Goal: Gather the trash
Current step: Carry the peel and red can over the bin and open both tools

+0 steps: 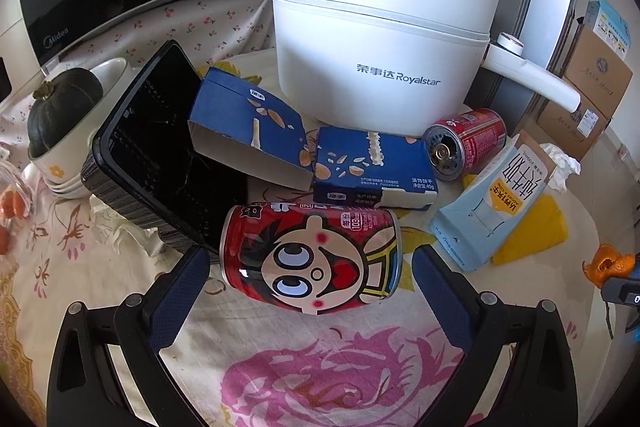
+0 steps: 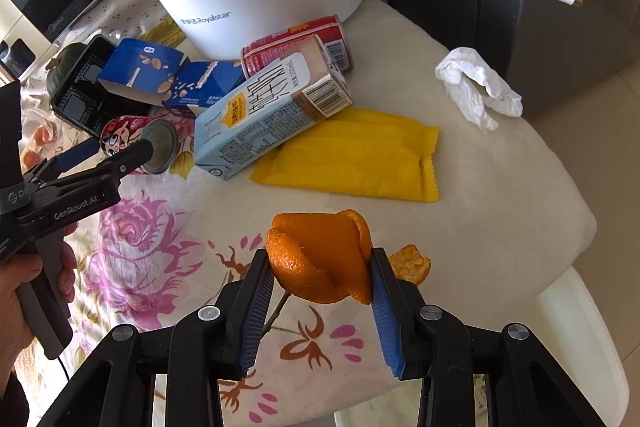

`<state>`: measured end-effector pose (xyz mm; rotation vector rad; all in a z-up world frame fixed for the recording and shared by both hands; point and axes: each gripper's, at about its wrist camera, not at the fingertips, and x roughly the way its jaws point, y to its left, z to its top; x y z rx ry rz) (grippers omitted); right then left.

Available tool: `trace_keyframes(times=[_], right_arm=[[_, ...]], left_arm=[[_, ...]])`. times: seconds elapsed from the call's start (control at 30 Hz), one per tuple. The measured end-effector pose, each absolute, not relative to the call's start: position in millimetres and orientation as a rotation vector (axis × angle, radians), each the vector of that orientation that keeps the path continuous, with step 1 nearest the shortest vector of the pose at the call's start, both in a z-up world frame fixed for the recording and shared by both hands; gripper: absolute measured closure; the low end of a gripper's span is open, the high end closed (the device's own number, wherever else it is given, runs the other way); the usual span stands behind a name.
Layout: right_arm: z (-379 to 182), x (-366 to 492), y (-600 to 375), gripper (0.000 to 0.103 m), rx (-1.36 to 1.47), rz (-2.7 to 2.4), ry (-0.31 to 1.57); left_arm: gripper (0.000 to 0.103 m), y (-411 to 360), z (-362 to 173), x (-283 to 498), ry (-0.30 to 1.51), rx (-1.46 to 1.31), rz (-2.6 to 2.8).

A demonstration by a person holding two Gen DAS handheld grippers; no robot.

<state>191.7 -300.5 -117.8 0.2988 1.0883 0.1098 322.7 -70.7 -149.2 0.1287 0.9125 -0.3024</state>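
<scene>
1. Left gripper [image 1: 310, 267] sits nearest the lens, jaws spread wide, straddling the cartoon can [image 1: 310, 259] with clear gaps on both sides; not gripping.
2. Cartoon can lies on its side on the floral tablecloth [image 1: 280, 367], long axis left-right across the left view. Right wrist view shows its metal end [image 2: 160, 147] facing right.
3. Black basket [image 1: 160, 163] is tipped on its side just left of the can, mouth open toward the trash. One blue snack box [image 1: 248, 131] leans on its rim, partly inside; the rest of the interior is too dark to read.
4. Second blue snack box [image 1: 374, 167] lies flat just behind the can.
5. Second red can [image 1: 466, 143] lies on its side in front of the white Royalstar pot [image 1: 380, 39], pull-tab end toward the left camera.
6. Milk carton [image 1: 492, 203] lies flat on the yellow wrapper [image 2: 352, 159], long axis diagonal, leaning against the second red can.
7. Right gripper [image 2: 322, 267] is clenched on an orange peel [image 2: 320, 255], held up off the cloth. A smaller peel scrap [image 2: 412, 263] is just right of it.
8. Only the right view shows the crumpled tissue [image 2: 476, 87] clearly, well apart near the table edge. Only the left view shows the dark squash [image 1: 60, 107] sitting in stacked bowls [image 1: 72, 175].
</scene>
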Motion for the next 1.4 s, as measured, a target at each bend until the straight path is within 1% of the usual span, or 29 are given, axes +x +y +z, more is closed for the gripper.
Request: trace_keyframes(times=[0.03, 0.1, 0.37, 0.7, 0.87, 1.0, 1.17, 1.3, 1.4], right_arm=[[-119, 191, -301, 0.061, 0.294, 0.105, 1.09], [-120, 191, -303, 0.061, 0.286, 0.092, 1.095], [-109, 179, -311, 0.061, 0.311, 0.041, 1.091], [-66, 132, -299, 0.061, 0.281, 0.02, 1.05], [-55, 107, -292, 0.061, 0.272, 0.011, 1.034], [-56, 87, -291, 0.061, 0.284, 0.006, 1.017], [-70, 67, -296, 0.061, 0.339, 0.014, 1.015], [-90, 57, -309, 0.06, 0.418, 0.013, 1.071], [-93, 49, -321, 0.06, 0.442, 0.009, 1.069]], left_arm=[[0.008, -71, -150, 324, 0.913, 0.126, -0.3], [0.013, -70, -151, 326, 0.925, 0.115, -0.299], [0.013, -62, -142, 297, 0.971, 0.087, -0.333], [0.013, -53, -113, 223, 0.975, 0.05, -0.389], [0.013, -55, -101, 183, 0.967, 0.067, -0.419], [0.013, -57, -95, 158, 0.955, 0.071, -0.452], [0.013, -64, -93, 135, 0.941, 0.094, -0.487], [0.013, -76, -95, 122, 0.937, 0.102, -0.512], [0.013, -89, -96, 116, 0.946, 0.074, -0.553]])
